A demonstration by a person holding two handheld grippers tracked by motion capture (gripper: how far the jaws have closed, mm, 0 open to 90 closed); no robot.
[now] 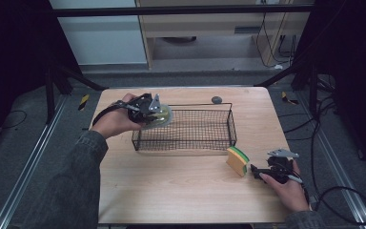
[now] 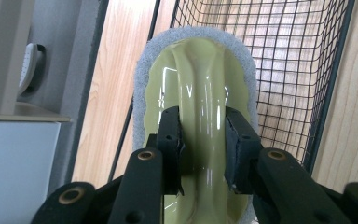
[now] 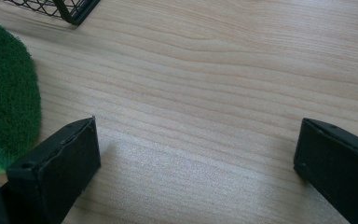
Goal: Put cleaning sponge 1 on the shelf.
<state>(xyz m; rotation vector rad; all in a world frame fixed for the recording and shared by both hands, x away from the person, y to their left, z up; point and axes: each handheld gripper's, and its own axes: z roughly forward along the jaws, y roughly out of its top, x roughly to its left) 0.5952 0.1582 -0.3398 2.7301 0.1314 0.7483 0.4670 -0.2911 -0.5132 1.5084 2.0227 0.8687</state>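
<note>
My left gripper (image 1: 150, 110) is shut on the raised handle of a scrubber (image 1: 162, 117), a glossy yellow-green plastic body with a grey pad round its rim. It holds the scrubber over the left end of a black wire basket (image 1: 231, 126). In the left gripper view the pads (image 2: 170, 135) press both sides of the scrubber's handle (image 2: 200, 84), with the basket's mesh (image 2: 289, 70) behind. My right gripper (image 1: 255, 170) rests on the table at the front right, open, beside a yellow sponge with a green top (image 1: 237, 161). Between its jaws (image 3: 196, 158) lies bare wood; the sponge's green face (image 3: 4, 107) is at the left.
The wooden table (image 1: 181, 191) carries a small dark round object (image 1: 217, 99) behind the basket. The basket's corner (image 3: 70, 9) sits ahead of the right gripper. Black frame bars and cables surround the table on the floor.
</note>
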